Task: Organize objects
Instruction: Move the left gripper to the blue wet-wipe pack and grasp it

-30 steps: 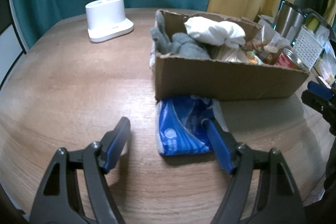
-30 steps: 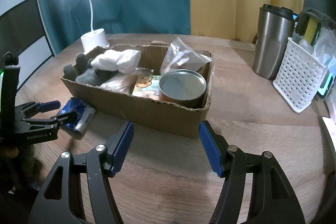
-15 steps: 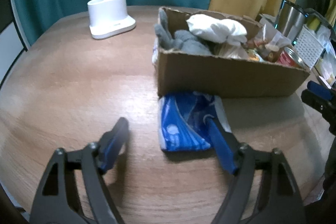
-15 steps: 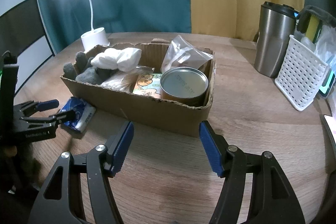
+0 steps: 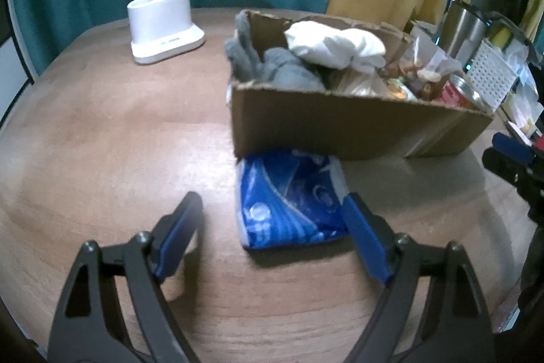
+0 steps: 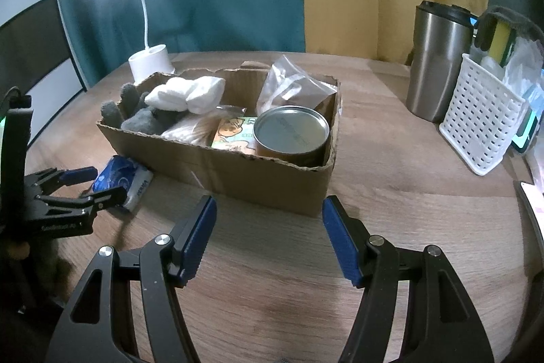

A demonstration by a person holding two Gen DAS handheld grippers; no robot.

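A blue tissue pack (image 5: 289, 196) lies flat on the wooden table against the front wall of a cardboard box (image 5: 340, 131). My left gripper (image 5: 272, 220) is open, its fingers either side of the pack's near end, the right finger touching the pack's edge. The pack (image 6: 122, 181) and the left gripper (image 6: 81, 184) also show in the right wrist view. My right gripper (image 6: 268, 227) is open and empty, just in front of the box (image 6: 238, 169). The box holds grey socks (image 6: 136, 114), white socks (image 6: 187, 94), a tin can (image 6: 290, 133), a plastic bag (image 6: 292, 87) and a snack packet (image 6: 234, 131).
A white lamp base (image 5: 163, 22) stands at the back left of the table. A steel tumbler (image 6: 437, 60) and a white plastic basket (image 6: 482, 125) stand at the right. A phone (image 6: 525, 128) leans behind the basket. The table's right edge is close by.
My left gripper has moved forward and slightly left toward the tissue pack, so its fingers now straddle it more. The right gripper has barely moved.
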